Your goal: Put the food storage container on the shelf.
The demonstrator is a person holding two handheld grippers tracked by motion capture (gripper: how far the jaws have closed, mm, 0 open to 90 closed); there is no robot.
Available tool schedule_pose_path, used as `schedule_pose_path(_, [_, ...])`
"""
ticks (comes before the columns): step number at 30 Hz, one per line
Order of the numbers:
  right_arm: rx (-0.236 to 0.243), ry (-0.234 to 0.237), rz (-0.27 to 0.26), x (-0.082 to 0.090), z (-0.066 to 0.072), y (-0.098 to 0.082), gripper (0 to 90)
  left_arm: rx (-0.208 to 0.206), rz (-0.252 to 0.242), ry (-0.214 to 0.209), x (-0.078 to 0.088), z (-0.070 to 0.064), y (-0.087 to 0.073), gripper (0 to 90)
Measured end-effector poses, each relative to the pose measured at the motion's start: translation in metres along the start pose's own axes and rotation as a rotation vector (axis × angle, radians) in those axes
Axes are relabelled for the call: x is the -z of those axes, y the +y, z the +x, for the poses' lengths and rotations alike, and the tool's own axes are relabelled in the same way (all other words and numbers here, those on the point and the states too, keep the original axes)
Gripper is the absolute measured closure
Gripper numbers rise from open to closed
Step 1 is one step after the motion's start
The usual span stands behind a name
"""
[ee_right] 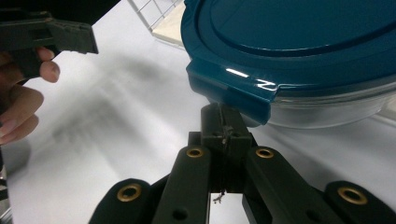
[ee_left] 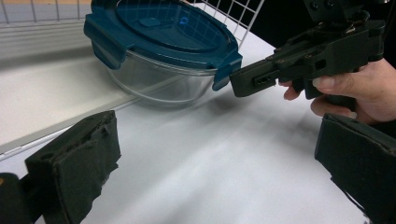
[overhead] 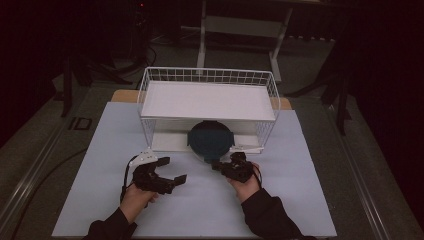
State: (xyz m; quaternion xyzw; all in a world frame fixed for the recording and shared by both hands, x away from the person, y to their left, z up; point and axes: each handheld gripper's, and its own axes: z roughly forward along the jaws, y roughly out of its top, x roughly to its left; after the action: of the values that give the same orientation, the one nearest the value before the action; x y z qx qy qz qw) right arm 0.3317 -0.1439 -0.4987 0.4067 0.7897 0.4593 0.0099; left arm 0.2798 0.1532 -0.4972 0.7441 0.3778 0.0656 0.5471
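1. The round clear glass container with a dark blue clip-on lid [overhead: 210, 141] sits on the pale blue surface [overhead: 100, 150], half under the white wire rack [overhead: 150, 95] with a flat white shelf, at 12 o'clock from my hands.
2. My right gripper [overhead: 218, 165] lies just at the container's 6 o'clock edge, its tip at the lid.
3. In the right gripper view its fingers [ee_right: 224, 126] are pressed together, the tip right at the lid's blue side clip [ee_right: 233, 88]; whether they pinch the clip or just touch it I cannot tell.
4. My left gripper [overhead: 172, 170] hovers at 8 o'clock from the container, well apart from it.
5. Its fingers [ee_left: 79, 163] stand wide apart with nothing between them.
6. In the left gripper view the container rests partly on the rack's white base board [ee_left: 46, 102].
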Motion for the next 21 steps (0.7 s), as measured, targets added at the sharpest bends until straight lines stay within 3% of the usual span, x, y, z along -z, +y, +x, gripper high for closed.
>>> schedule_pose_path(5, [-0.008, -0.009, -0.013, -0.005, -0.005, 0.005, 90.0, -0.026, 0.002, 0.013, -0.001, -0.001, -0.001, 0.3])
schedule_pose_path(21, [-0.001, -0.053, -0.035, -0.026, -0.017, 0.025, 90.0, -0.043, -0.003, 0.001, -0.002, -0.004, -0.002, 0.3])
